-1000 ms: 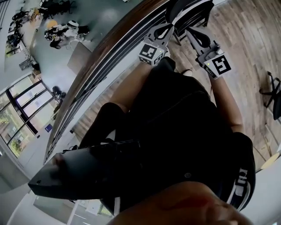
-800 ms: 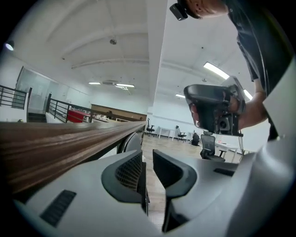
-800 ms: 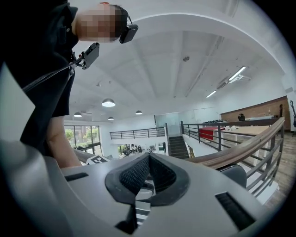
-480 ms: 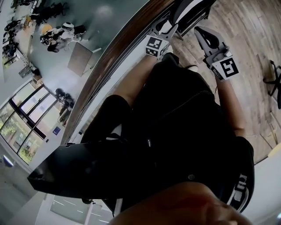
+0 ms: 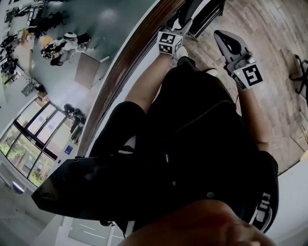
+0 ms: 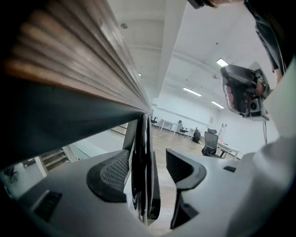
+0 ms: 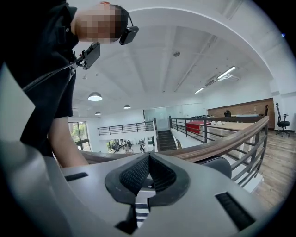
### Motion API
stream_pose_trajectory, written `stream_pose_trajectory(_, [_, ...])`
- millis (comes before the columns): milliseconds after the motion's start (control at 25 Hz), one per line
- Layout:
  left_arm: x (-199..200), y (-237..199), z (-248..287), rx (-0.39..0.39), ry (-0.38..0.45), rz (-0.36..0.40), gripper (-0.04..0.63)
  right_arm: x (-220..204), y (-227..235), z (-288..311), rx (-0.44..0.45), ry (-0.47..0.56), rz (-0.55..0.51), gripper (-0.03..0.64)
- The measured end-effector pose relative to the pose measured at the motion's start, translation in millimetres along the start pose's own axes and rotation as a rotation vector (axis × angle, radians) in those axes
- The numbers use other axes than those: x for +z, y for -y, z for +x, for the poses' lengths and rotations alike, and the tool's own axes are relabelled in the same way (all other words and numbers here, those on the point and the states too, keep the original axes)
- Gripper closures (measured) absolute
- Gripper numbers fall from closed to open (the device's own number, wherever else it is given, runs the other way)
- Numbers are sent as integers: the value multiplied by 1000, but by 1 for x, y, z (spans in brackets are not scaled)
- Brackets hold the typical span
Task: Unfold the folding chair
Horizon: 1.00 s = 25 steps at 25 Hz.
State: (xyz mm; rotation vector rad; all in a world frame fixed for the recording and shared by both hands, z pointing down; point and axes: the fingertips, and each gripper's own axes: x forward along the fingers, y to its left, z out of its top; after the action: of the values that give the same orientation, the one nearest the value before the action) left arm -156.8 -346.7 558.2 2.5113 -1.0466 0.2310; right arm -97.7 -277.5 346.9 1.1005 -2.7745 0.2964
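The folded chair, black with a white edge, leans against the railing at the top of the head view. My left gripper reaches to it. In the left gripper view its jaws have just been opening and stand wide. The chair's thin black frame edge runs upright between the pads, close to the left pad and clear of the right pad. My right gripper hovers to the chair's right, shut with nothing in it, and points out over the railing.
A wooden handrail with metal bars runs diagonally at my left, with an atrium floor far below it. Wood-plank floor lies under the chair. A black office chair stands at the right edge. More office chairs stand far off.
My left gripper has dropped toward the folded chair and its jaws have opened from shut to wide around the frame edge. The right gripper has shifted slightly and stayed shut.
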Motion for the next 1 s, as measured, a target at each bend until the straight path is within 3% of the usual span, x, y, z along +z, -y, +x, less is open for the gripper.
stream_pose_trajectory(520, [4, -13, 33, 25, -1, -4, 360, -4, 5, -22, -80, -16, 14, 609])
stream_pose_trajectory(680, [9, -11, 40, 32, -6, 45, 360, -8, 6, -30, -108, -20, 23, 609])
stream_pose_trajectory(840, [16, -10, 46, 39, 7, 49, 465, -9, 8, -37, -136, -15, 32, 609])
stream_pose_trajectory(1000, [15, -11, 44, 46, 1, 45, 476, -12, 8, -46, -152, -15, 36, 609])
